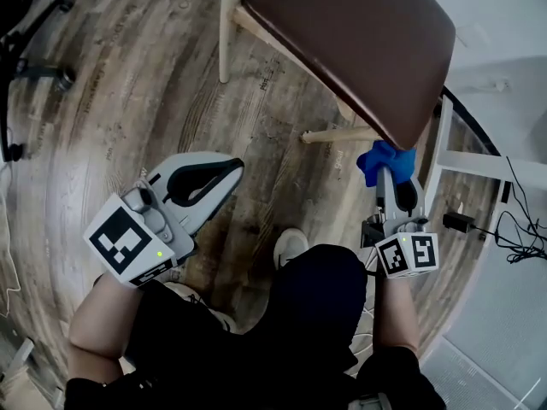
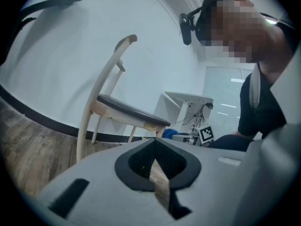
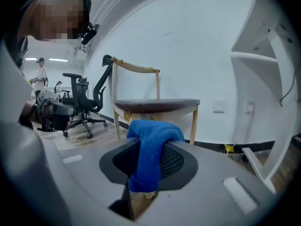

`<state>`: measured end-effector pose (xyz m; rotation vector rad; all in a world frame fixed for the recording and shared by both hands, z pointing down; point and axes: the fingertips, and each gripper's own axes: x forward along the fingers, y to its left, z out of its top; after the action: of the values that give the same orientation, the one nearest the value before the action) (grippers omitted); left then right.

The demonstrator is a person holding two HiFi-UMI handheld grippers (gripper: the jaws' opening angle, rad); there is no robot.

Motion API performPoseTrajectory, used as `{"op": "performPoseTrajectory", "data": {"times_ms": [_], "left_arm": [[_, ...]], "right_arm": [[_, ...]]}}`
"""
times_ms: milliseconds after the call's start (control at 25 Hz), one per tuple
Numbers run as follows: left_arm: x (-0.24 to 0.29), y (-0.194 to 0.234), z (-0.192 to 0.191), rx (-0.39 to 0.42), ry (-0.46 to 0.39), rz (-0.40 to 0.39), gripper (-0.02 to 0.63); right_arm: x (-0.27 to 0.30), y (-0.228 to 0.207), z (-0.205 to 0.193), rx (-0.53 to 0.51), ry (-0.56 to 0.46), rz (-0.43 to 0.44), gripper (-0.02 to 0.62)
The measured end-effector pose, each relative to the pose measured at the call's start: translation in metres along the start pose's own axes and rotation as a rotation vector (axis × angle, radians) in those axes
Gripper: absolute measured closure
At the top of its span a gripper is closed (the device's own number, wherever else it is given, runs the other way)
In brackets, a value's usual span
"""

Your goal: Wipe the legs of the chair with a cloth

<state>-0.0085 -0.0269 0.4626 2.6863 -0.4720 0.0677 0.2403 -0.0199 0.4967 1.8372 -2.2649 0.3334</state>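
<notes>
The right gripper (image 1: 389, 178) is shut on a blue cloth (image 1: 386, 159). In the right gripper view the cloth (image 3: 151, 147) is draped over the tips and runs down between the jaws, so its long axis lies along the gripper. Its bunched top end points forward at the chair (image 3: 155, 105).

The left gripper (image 1: 231, 171) has its jaws together with nothing between them. Only a thin slit shows floor through them in the left gripper view. It hangs low on the person's left, well apart from the cloth, and points toward the chair (image 2: 127, 112).

In the head view the cloth sits just under the front edge of the dark brown seat (image 1: 359, 41). It is just beside the upper end of a pale wooden leg (image 1: 342, 135), but I cannot tell whether it touches the wood. A second leg (image 1: 226, 24) stands further off to the left. The gripper views show the chair upright on its legs with the seat level and a curved wooden back rail (image 2: 124, 44) above.

Everything stands on a floor (image 1: 128, 101) of grey-brown wood planks, and the person's shoe (image 1: 291, 246) is planted between the two grippers. A white wall (image 3: 197, 46) with a dark skirting (image 2: 42, 121) closes the room behind the chair. To the right is the white frame of a worktop (image 1: 444, 156), with black cables (image 1: 513, 229) trailing on the floor by it. A black office chair (image 3: 82, 95) stands away to the left.
</notes>
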Motion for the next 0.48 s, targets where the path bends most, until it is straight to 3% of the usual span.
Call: {"op": "performPoseTrajectory", "data": {"times_ms": [160, 320, 480], "left_arm": [[0.021, -0.021, -0.005, 0.119, 0.022, -0.07, 0.598], [0.023, -0.026, -0.01, 0.119, 0.036, -0.085, 0.598], [0.02, -0.021, -0.007, 0.117, 0.03, -0.07, 0.598]], "right_arm": [[0.015, 0.008, 0.009, -0.084, 0.012, 0.066, 0.494], [0.025, 0.016, 0.006, -0.176, 0.045, 0.086, 0.492], [0.034, 0.013, -0.014, -0.126, 0.076, 0.091, 0.492]]}}
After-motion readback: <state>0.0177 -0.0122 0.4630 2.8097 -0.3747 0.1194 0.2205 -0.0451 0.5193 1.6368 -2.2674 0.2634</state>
